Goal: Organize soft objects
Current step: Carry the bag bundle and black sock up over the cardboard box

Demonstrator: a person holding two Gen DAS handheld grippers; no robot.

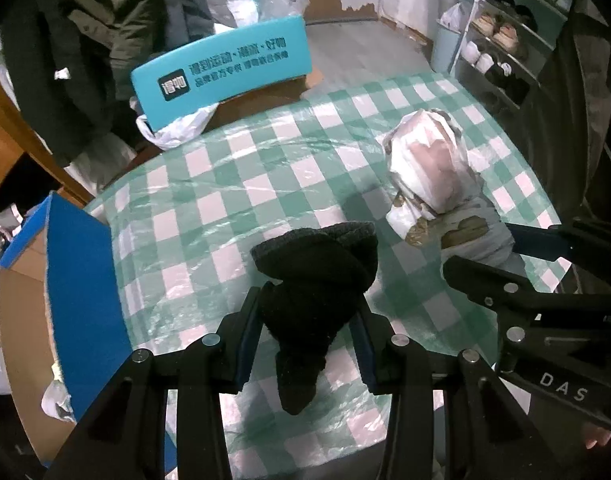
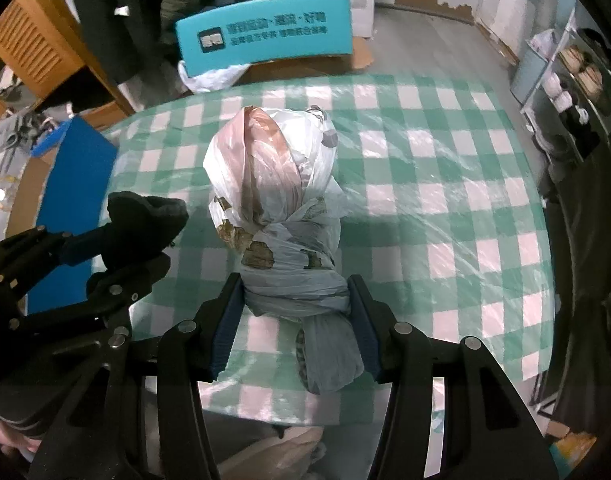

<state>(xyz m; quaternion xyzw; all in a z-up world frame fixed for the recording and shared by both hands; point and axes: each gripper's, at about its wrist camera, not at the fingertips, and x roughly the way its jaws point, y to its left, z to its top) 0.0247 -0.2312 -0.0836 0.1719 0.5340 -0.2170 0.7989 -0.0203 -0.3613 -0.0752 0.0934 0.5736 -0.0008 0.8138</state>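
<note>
Holding firm matters: left gripper (image 1: pixel 305 340) clamps the black knit hat (image 1: pixel 317 276), right gripper (image 2: pixel 295 324) the knotted plastic-bag bundle (image 2: pixel 273 184); carry both toward the blue box (image 1: pixel 81 280) at nine o'clock.

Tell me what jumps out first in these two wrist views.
The left gripper is clamped on a black knitted bundle, and the right gripper on the knotted neck of a white plastic bag, both over the green-checked tablecloth. Beyond the table's far edge stands a teal box.
</note>
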